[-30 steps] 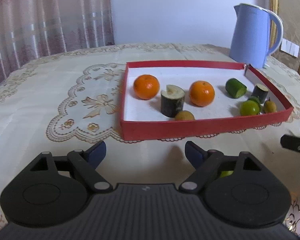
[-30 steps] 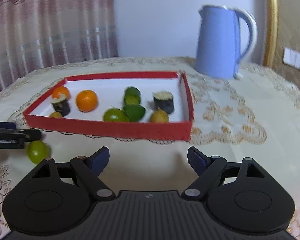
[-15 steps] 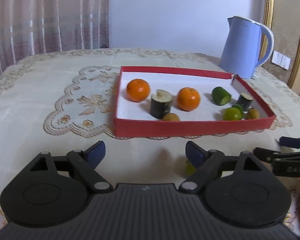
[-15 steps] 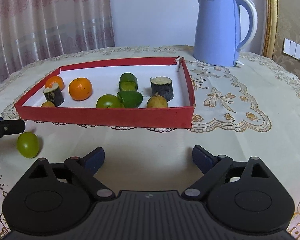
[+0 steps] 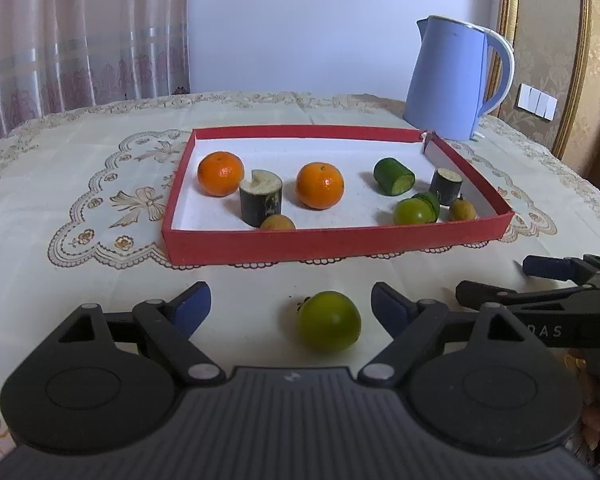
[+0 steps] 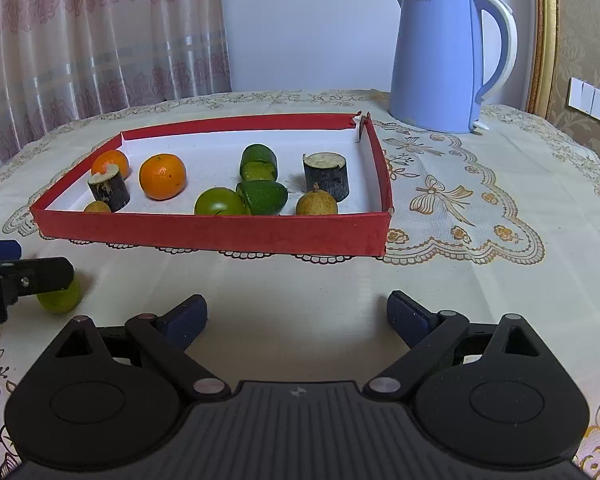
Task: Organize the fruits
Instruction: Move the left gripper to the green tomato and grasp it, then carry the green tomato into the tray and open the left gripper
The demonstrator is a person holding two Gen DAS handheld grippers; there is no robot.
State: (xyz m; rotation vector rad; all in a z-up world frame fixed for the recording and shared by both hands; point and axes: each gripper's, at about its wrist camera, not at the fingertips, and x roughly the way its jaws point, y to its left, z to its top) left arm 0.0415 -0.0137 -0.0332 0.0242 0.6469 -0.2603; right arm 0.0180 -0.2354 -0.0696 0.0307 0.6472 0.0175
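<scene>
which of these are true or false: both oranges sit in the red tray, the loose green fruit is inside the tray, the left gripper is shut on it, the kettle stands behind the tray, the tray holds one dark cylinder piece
1. Both oranges sit in the red tray: true.
2. The loose green fruit is inside the tray: false, it lies on the tablecloth in front of it.
3. The left gripper is shut on it: false, its jaws stand open around the fruit without touching.
4. The blue kettle stands behind the tray: true.
5. The tray holds one dark cylinder piece: false, there are two.
</scene>
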